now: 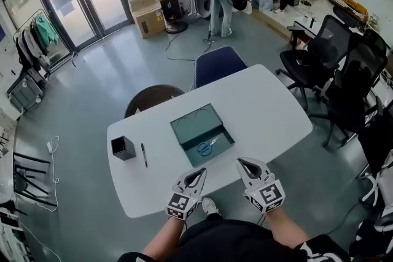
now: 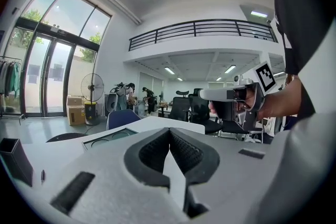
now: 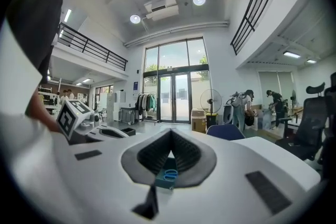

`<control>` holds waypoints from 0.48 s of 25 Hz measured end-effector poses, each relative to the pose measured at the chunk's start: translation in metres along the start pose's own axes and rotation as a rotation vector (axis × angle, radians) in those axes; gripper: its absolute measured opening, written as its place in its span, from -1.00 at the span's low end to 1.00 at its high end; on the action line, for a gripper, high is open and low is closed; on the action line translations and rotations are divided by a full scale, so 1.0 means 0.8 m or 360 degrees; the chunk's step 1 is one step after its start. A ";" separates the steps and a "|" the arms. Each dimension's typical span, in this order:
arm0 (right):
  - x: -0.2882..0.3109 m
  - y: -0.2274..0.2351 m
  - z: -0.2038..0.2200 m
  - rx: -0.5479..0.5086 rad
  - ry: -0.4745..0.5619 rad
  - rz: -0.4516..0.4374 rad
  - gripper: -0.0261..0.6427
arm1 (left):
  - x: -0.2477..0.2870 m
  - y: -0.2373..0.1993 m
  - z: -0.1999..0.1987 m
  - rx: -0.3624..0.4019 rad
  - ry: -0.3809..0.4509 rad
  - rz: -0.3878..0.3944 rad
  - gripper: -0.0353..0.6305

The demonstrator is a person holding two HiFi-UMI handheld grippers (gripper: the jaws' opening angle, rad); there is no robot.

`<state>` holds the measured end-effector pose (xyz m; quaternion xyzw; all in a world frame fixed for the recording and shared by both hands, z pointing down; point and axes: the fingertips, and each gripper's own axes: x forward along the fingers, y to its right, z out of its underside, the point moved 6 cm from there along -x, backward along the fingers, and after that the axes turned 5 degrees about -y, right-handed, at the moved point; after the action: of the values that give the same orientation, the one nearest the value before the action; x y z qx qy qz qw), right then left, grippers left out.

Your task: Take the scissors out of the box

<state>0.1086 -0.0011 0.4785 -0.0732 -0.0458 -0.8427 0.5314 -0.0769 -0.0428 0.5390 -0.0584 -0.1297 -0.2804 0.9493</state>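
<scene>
Scissors, flat in box: light, stiff, likely slick blades, best pinched at blue handles; left gripper and right gripper closed, empty

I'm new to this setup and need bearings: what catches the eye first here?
An open teal box sits centred on the white table, blue-handled scissors lying in its near right part. The left gripper and right gripper hover at the near edge, fingers together.

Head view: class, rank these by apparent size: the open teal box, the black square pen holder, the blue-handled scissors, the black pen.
1. Open teal box
2. Black square pen holder
3. Blue-handled scissors and black pen: too alike to rank.
</scene>
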 end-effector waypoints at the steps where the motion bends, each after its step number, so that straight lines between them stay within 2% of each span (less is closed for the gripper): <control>1: 0.014 0.002 -0.003 -0.0002 -0.0003 -0.0007 -0.90 | 0.003 -0.009 -0.001 -0.0001 -0.0007 0.0005 -0.85; 7: 0.076 0.015 -0.016 0.0005 0.0009 0.0004 -0.90 | 0.016 -0.053 -0.006 0.0019 -0.0029 0.0022 -0.85; 12: 0.109 0.017 -0.020 -0.0033 -0.0025 -0.0036 -0.90 | 0.019 -0.083 -0.002 0.0020 -0.0033 -0.0015 -0.85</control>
<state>0.0824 -0.0869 0.4779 -0.0848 -0.0422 -0.8484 0.5207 -0.1006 -0.1062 0.5439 -0.0547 -0.1415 -0.2835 0.9469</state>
